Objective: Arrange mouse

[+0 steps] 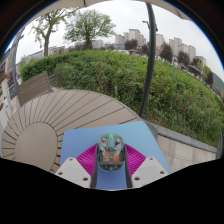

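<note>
A small see-through mouse [110, 151] with a green light on top sits between my fingers, over a blue mat [143, 134]. My gripper [110, 160] is closed in on it. The magenta pads [88, 158] press against both of its sides with no gap showing. The white finger bodies [148, 172] flank it. I cannot tell whether the mouse rests on the mat or is held just above it.
The blue mat ends just ahead of the mouse. Beyond it lie curved stone steps [45, 118], a paved ledge [188, 150], a grassy hedge bank [120, 75], a dark pole [150, 55], trees and distant buildings.
</note>
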Available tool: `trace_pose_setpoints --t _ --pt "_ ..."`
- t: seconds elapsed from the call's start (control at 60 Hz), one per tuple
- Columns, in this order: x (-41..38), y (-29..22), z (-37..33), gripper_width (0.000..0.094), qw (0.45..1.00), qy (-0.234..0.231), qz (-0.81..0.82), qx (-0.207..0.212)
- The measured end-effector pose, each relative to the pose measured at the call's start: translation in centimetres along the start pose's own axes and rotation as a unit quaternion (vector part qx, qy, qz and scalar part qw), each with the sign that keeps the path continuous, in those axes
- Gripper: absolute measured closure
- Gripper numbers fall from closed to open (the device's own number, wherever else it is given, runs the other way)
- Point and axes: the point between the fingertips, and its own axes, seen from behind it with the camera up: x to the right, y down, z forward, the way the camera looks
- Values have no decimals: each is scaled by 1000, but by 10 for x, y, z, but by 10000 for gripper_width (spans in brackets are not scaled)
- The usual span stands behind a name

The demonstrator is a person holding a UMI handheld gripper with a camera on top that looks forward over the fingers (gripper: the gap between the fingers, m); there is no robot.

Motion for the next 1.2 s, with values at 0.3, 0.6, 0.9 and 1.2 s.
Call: trace_pose_setpoints --t 0.3,0.6,0.9,1.2 --pt "-12 -5 -52 86 999 24 19 -10" --pt "-108 6 -249 90 998 13 50 -46" --pt "-190 43 -343 88 998 16 38 -55" --pt "-249 43 -356 91 999 -3 16 -52"
